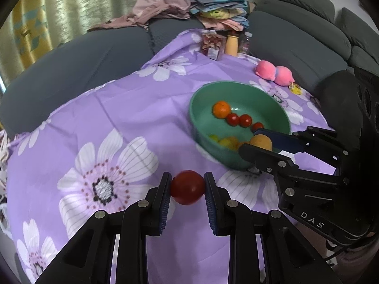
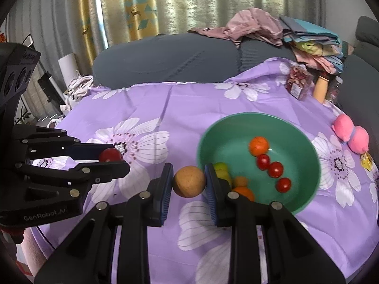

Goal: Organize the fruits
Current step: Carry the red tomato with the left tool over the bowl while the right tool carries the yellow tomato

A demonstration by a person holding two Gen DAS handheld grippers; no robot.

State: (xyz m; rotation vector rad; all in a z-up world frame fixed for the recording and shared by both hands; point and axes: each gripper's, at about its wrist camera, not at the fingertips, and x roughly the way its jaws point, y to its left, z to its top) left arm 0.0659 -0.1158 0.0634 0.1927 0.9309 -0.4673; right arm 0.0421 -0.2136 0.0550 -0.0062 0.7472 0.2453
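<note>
Green bowl at 2 o'clock on the bench already holds an orange, cherry tomatoes and yellow fruit. Left tongs grip a red tomato; right tongs grip a tan round fruit. Both remain to be deposited.

Purple tablecloth with large white flower print covers the table. Far edge: clear packet of reddish pieces, a beige bottle just beside it, a clear bottle next along. Pink plush toy lies near the right edge, small yellow wrapper touching it. Behind: grey sofa, heap of pink cloth, stack of folded fabrics. Patterned curtains at the back
</note>
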